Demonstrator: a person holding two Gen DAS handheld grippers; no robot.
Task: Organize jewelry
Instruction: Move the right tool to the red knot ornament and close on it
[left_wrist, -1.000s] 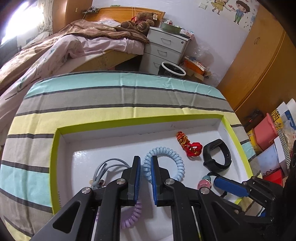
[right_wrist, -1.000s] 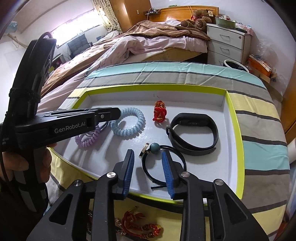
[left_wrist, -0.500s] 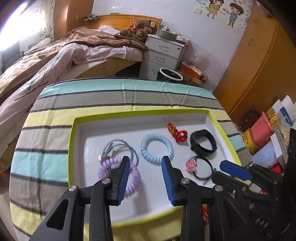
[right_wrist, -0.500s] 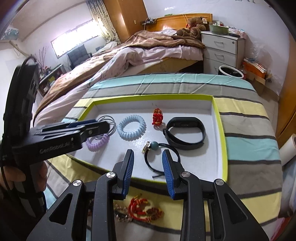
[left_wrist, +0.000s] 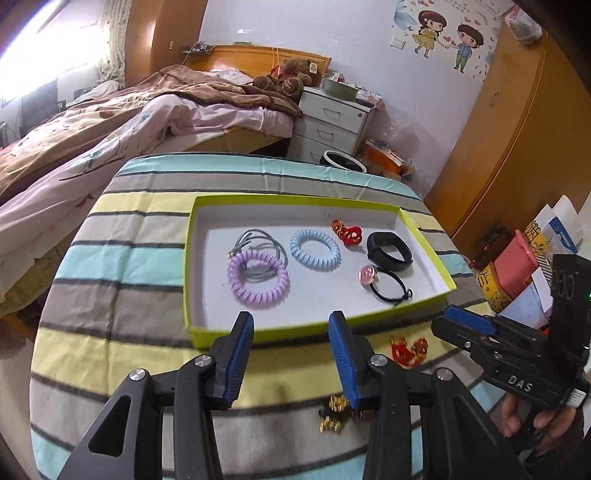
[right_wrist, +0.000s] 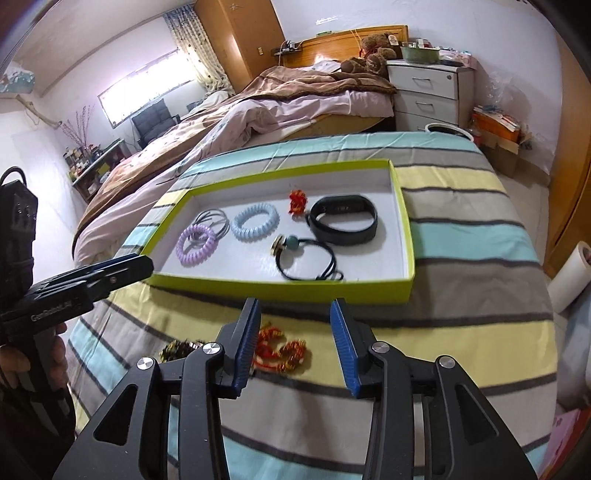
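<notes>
We've got both grippers, left (left_wrist: 291, 354) & right (right_wrist: 295, 343), jaws just opening w/ nothing between, backed off the tray (right_wrist: 402, 206) toward the loose red charm (right_wrist: 280, 349) & gold piece (left_wrist: 334, 415), prob next picks.

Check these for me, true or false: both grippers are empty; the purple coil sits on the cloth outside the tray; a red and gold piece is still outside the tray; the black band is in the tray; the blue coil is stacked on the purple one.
1. Both the left gripper and right gripper are empty: true, jaws open, nothing between them.
2. The purple coil lies outside the tray: false, it is inside, over the grey hair ties.
3. A red and gold piece lies on the striped cloth: true.
4. The black band is in the tray: true.
5. The blue coil is stacked on the purple one: false, they lie apart.
</notes>
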